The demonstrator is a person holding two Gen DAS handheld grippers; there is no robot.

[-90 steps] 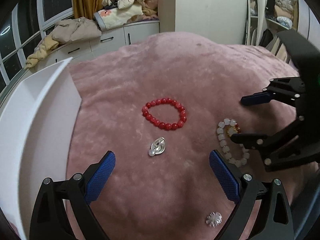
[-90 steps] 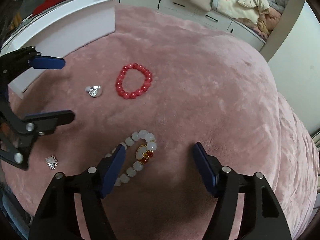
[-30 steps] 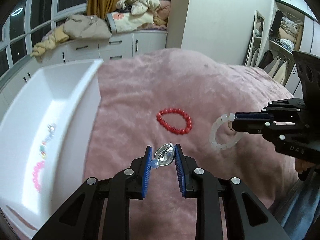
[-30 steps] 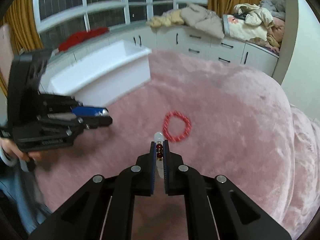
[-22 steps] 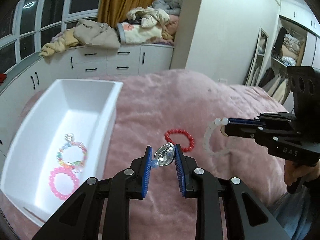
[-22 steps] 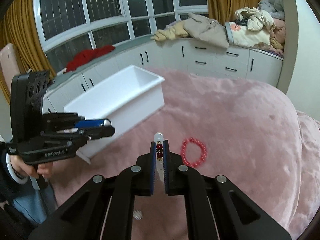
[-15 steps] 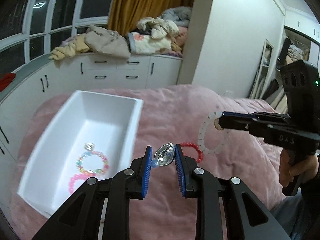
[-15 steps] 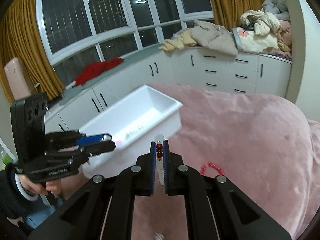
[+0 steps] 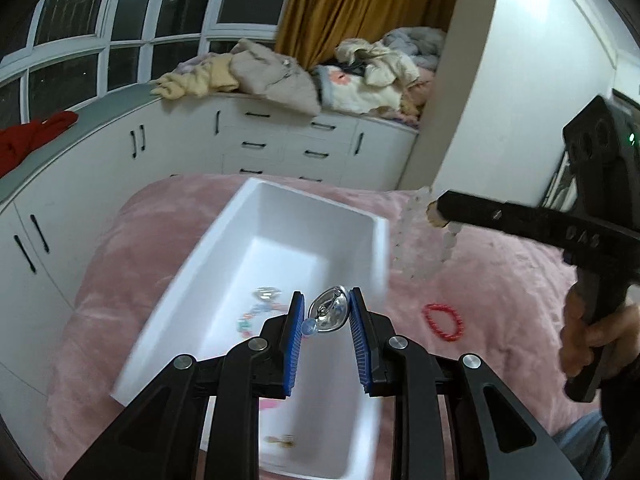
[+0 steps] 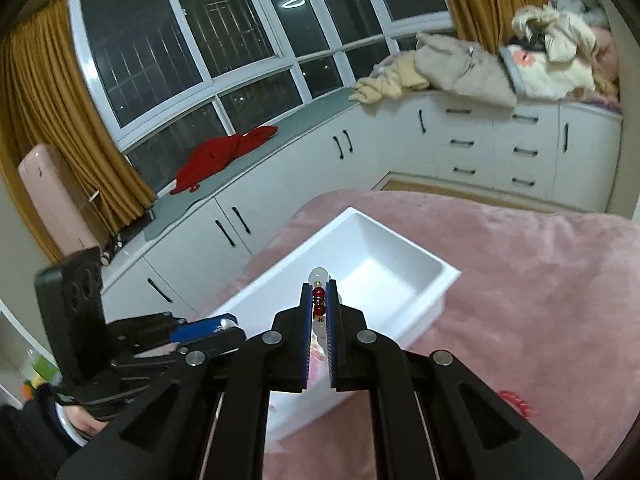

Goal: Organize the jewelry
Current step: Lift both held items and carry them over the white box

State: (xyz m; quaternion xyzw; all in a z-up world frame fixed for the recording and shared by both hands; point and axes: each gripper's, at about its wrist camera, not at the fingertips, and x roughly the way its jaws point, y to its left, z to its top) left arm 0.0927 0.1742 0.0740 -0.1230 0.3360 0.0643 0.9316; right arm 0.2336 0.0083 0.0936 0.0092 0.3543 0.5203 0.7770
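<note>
Silver and glossy, a small domed brooch (image 9: 329, 314) with a pale blue bead at its lower edge sits pinched between the ribbed blue pads of the left claw (image 9: 326, 322), held in the air over the open white bin (image 9: 380, 248). That bin is a smooth, hard-walled rectangular tub resting on the plush pink bed cover (image 9: 500, 280); a blurred string of coloured beads (image 9: 250, 318) lies on its floor. To the right, the right claw (image 10: 319, 312) is pressed together on a bracelet of frosted white round beads (image 9: 420, 256), which dangles as a loop from its tips just beside the bin's far corner; dark red beads (image 10: 318, 300) show between the pads. Out on the cover, well apart from both claws, lies a ring-shaped red bead bracelet (image 9: 443, 321).
</note>
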